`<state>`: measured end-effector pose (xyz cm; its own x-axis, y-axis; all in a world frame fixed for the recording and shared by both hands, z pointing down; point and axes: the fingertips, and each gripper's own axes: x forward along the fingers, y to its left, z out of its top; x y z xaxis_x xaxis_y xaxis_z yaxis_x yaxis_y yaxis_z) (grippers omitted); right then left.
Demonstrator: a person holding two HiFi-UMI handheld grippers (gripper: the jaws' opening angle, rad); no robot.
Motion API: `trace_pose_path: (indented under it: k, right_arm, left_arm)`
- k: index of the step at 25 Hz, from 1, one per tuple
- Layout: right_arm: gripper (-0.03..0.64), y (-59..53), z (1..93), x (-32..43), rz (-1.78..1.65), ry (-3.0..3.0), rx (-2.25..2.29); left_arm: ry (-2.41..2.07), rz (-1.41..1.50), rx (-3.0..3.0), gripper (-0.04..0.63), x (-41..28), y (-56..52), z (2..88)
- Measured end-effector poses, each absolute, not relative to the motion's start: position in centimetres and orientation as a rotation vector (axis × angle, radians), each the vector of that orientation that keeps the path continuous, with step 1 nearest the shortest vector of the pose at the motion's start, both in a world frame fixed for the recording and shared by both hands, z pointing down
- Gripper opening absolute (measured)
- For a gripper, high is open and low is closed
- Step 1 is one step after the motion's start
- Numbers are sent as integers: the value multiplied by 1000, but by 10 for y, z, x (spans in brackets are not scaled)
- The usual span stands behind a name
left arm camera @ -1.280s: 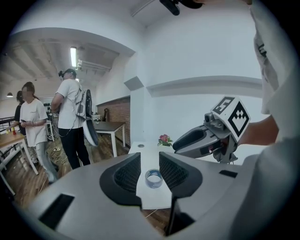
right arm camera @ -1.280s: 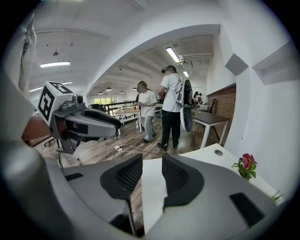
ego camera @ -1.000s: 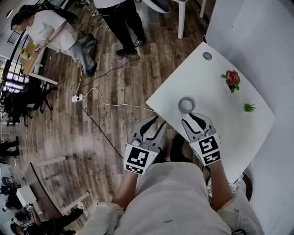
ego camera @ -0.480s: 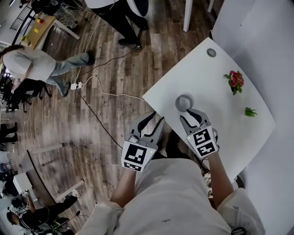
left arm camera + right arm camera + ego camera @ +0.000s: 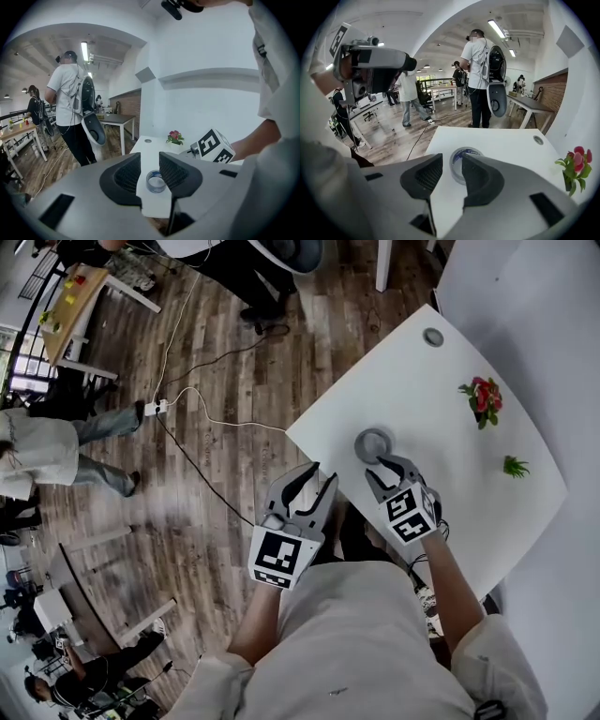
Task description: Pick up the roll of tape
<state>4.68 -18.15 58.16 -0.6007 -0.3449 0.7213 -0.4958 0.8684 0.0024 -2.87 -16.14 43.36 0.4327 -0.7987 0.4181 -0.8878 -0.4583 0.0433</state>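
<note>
The roll of tape (image 5: 373, 443), grey with a dark inner ring, lies flat on the white table (image 5: 450, 381) near its front-left edge. My right gripper (image 5: 393, 466) is open just behind the roll, fingertips almost at its rim. In the right gripper view the tape (image 5: 461, 158) shows between the jaws, partly hidden by the right one, with the right gripper (image 5: 452, 169) open. My left gripper (image 5: 310, 482) hangs open off the table's edge, over the floor. Its own view shows the tape (image 5: 155, 181) beyond the left gripper (image 5: 150, 169), apart from it.
A small red flower sprig (image 5: 480, 399) and a green sprig (image 5: 512, 466) sit toward the table's right side. A round grommet (image 5: 432, 337) is at the far corner. White cables (image 5: 202, 413) run over the wooden floor. People stand nearby (image 5: 480, 70).
My right gripper has moved forward until its tips reach the tape roll. The left gripper has barely shifted. A person at the left has walked across the floor.
</note>
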Motion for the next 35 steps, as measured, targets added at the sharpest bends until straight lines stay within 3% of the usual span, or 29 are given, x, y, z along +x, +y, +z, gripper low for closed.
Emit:
trace_pose_path:
  k: [35]
  right_arm:
    - [126,-185,650,38,31,-2111,371]
  left_arm:
    - [-1464,521,2376,132,-24,-159,452]
